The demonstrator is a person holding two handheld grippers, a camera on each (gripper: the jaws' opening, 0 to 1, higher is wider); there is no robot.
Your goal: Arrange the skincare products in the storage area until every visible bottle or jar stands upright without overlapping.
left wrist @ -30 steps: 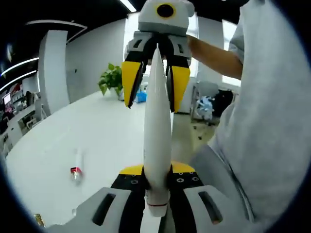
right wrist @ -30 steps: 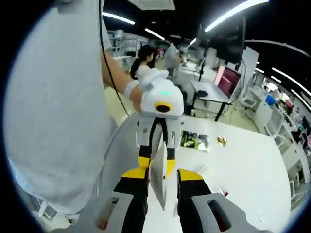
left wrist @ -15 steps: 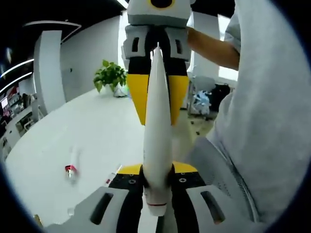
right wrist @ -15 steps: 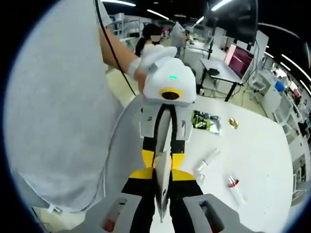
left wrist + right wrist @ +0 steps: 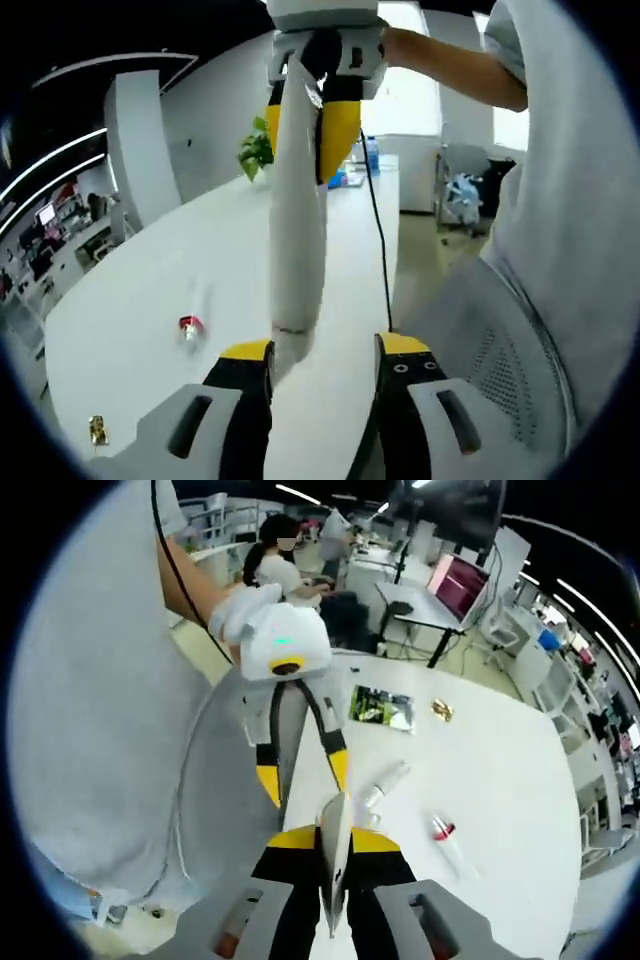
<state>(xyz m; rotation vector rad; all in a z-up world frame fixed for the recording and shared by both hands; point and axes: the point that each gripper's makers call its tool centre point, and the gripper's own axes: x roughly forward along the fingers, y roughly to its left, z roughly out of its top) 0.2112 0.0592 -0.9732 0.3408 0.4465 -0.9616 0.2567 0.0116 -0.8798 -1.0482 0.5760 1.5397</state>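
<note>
Released by the left gripper point(image 5: 318, 365), whose jaws now stand apart, the white tube point(image 5: 298, 205) hangs from the right gripper point(image 5: 312, 125), clamped on its crimped end. The right gripper view shows a green packet point(image 5: 381, 707), a gold item point(image 5: 441, 710) and two tubes point(image 5: 385, 780) lying on the table point(image 5: 500, 770); the left gripper view shows a plant point(image 5: 256, 152) far off. Bare tabletop lies open beyond.
</note>
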